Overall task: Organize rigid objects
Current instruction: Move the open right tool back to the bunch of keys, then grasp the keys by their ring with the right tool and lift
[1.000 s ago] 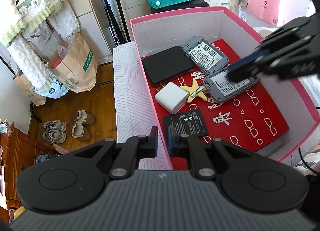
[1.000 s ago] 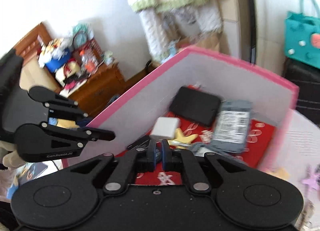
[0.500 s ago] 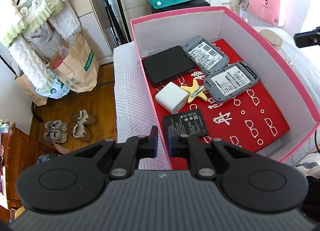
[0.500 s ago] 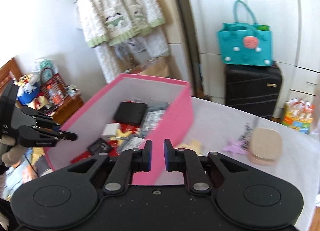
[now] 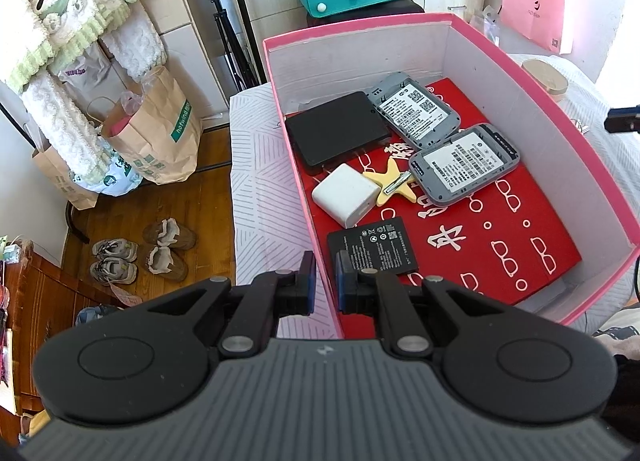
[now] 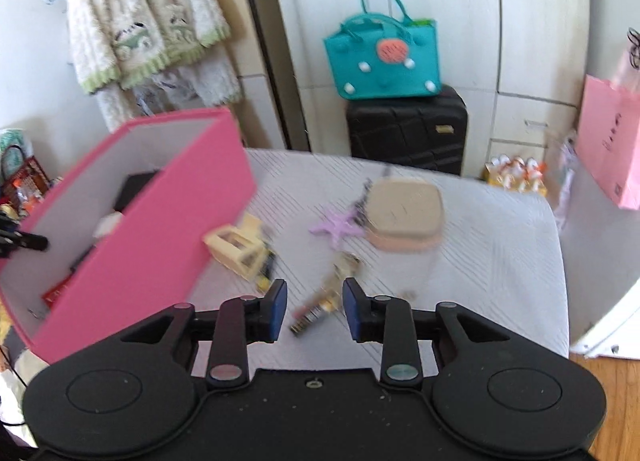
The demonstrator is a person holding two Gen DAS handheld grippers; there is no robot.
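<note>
A pink box (image 5: pixel 540 73) with a red lining holds two grey routers (image 5: pixel 464 163), a black flat case (image 5: pixel 340 133), a white charger (image 5: pixel 346 199), a yellow star clip (image 5: pixel 394 183) and a black battery (image 5: pixel 372 249). My left gripper (image 5: pixel 325 287) is shut on the box's near left wall. My right gripper (image 6: pixel 315 305) hovers over the white table right of the box (image 6: pixel 132 253), its jaws opening with nothing pressed between them. Below it lies a small gold and black item (image 6: pixel 320 301). A cream claw clip (image 6: pixel 240 249), a purple star clip (image 6: pixel 336 229) and a beige case (image 6: pixel 404 213) lie beyond.
A black suitcase (image 6: pixel 408 133) with a teal bag (image 6: pixel 384 57) stands behind the table. A pink paper bag (image 6: pixel 612 149) hangs at the right. Left of the table are a wooden floor, shoes (image 5: pixel 160 249) and paper bags (image 5: pixel 160 129).
My right gripper left the box, swung right over the table and its jaws parted. The left gripper and the box's contents stayed put.
</note>
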